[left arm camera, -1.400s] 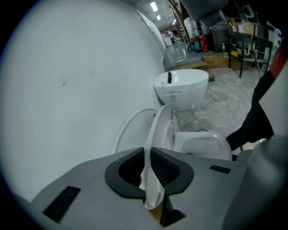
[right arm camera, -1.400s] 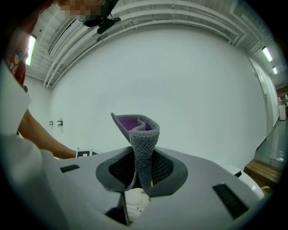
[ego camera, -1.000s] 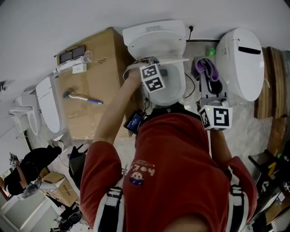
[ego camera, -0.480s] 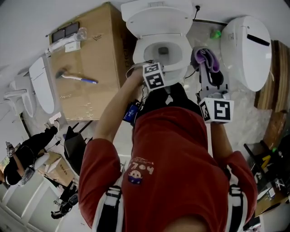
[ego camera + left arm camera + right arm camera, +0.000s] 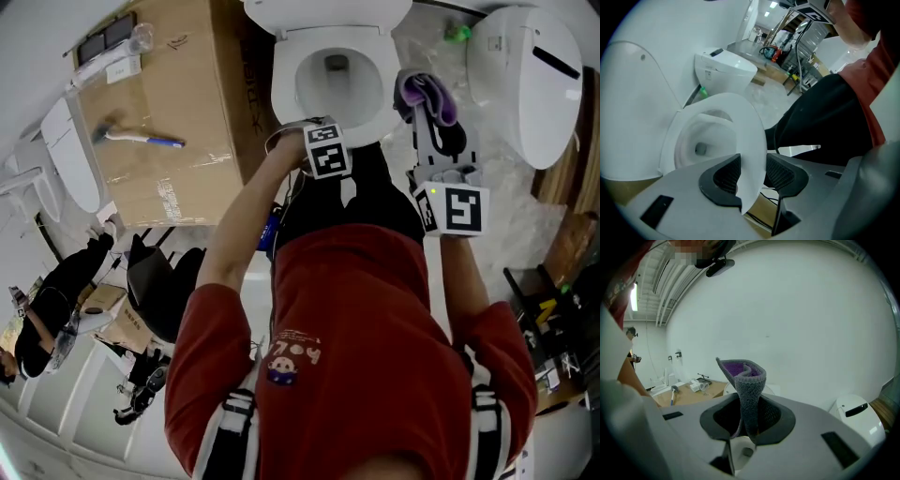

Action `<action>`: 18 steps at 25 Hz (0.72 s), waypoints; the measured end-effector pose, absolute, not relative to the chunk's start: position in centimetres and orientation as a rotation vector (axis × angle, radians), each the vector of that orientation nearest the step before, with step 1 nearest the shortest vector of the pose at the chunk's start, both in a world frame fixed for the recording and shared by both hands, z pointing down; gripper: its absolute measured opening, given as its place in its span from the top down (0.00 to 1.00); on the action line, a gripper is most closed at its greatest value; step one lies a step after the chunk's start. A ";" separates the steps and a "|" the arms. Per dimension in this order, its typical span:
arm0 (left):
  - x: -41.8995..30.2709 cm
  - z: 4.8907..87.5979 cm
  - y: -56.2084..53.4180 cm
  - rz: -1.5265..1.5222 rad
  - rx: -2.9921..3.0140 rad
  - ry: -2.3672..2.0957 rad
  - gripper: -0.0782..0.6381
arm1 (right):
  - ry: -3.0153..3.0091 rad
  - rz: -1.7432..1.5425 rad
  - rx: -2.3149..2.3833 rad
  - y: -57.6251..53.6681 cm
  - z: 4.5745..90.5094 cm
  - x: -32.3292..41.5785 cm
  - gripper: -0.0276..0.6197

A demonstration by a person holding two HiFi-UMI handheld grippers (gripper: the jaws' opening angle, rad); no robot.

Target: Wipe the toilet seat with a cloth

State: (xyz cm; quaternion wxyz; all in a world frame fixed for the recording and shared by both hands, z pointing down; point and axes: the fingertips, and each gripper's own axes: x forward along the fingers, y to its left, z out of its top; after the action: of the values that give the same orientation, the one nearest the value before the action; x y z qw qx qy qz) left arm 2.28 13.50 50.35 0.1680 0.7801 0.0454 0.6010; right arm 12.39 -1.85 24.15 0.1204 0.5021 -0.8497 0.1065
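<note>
The white toilet seat (image 5: 375, 105) lies down over the bowl (image 5: 330, 80) in the head view, with the lid (image 5: 328, 11) up behind it. My left gripper (image 5: 752, 173) points steeply down at the seat's front rim (image 5: 743, 126). Its jaws have just been opening, and the rim stands between the pads with nothing gripped. My right gripper (image 5: 433, 127) hovers at the bowl's right side. It is shut on a purple and grey cloth (image 5: 745, 376), which sticks up from the jaws.
A cardboard box (image 5: 178, 178) with a brush (image 5: 136, 139) on top stands left of the toilet. A second white toilet (image 5: 530, 70) is at the right, and a loose seat (image 5: 70, 155) leans at far left. My black trousers touch the bowl's front.
My left gripper came forward and down from the tank side to the bowl's front rim, bringing the seat down with it. The right gripper sank with the cloth, closer to the bowl.
</note>
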 end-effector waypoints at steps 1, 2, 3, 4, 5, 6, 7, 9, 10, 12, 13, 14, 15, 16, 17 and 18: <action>2.3 51.1 14.1 1.705 2.208 0.147 0.64 | -2.474 0.320 1.455 -1.9 24.9 12.3 0.86; 2.3 51.9 14.8 1.701 2.197 0.164 0.63 | -2.466 0.329 1.442 -2.0 25.7 12.1 0.86; 2.3 52.8 15.5 1.697 2.187 0.176 0.63 | -2.460 0.341 1.428 -2.0 26.5 12.0 0.86; 2.4 53.7 16.1 1.692 2.178 0.184 0.63 | -2.453 0.353 1.415 -2.0 27.4 11.9 0.86; 2.4 54.6 16.6 1.684 2.170 0.186 0.63 | -2.446 0.365 1.404 -2.0 28.3 11.8 0.86; 2.5 55.6 16.9 1.677 2.165 0.185 0.63 | -2.439 0.376 1.395 -1.9 29.3 11.8 0.86; 2.6 56.5 17.2 1.670 2.161 0.184 0.63 | -2.431 0.387 1.387 -1.8 30.2 11.7 0.86; 2.5 58.4 17.7 1.672 2.163 0.191 0.64 | -2.418 0.409 1.370 -1.7 32.3 11.4 0.86; 2.4 59.4 17.9 1.678 2.166 0.200 0.64 | -2.414 0.419 1.360 -1.6 33.2 11.2 0.86; 2.3 61.2 18.5 1.687 2.166 0.218 0.65 | -2.406 0.433 1.335 -1.2 35.1 10.8 0.86; 2.4 62.2 18.7 1.688 2.163 0.220 0.65 | -2.401 0.439 1.321 -1.1 36.1 10.6 0.86; 2.3 63.1 18.8 1.690 2.160 0.213 0.66 | -2.397 0.445 1.308 -0.9 37.0 10.5 0.86; 2.3 64.0 18.7 1.695 2.161 0.199 0.68 | -2.395 0.450 1.298 -0.8 37.8 10.3 0.86; 2.2 65.0 18.6 1.702 2.166 0.182 0.76 | -2.394 0.453 1.290 -0.8 38.6 10.2 0.86; 2.2 65.9 18.5 1.708 2.175 0.173 0.78 | -2.392 0.456 1.283 -0.7 39.4 10.1 0.86; 2.1 66.8 18.6 1.714 2.186 0.172 0.79 | -2.389 0.459 1.277 -0.7 40.1 10.0 0.86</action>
State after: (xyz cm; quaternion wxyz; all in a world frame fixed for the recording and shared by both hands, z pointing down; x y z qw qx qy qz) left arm 2.14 18.56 66.80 0.1785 0.7728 0.0609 0.6060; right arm 10.01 -0.66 40.11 0.1957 0.4557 -0.8527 0.1640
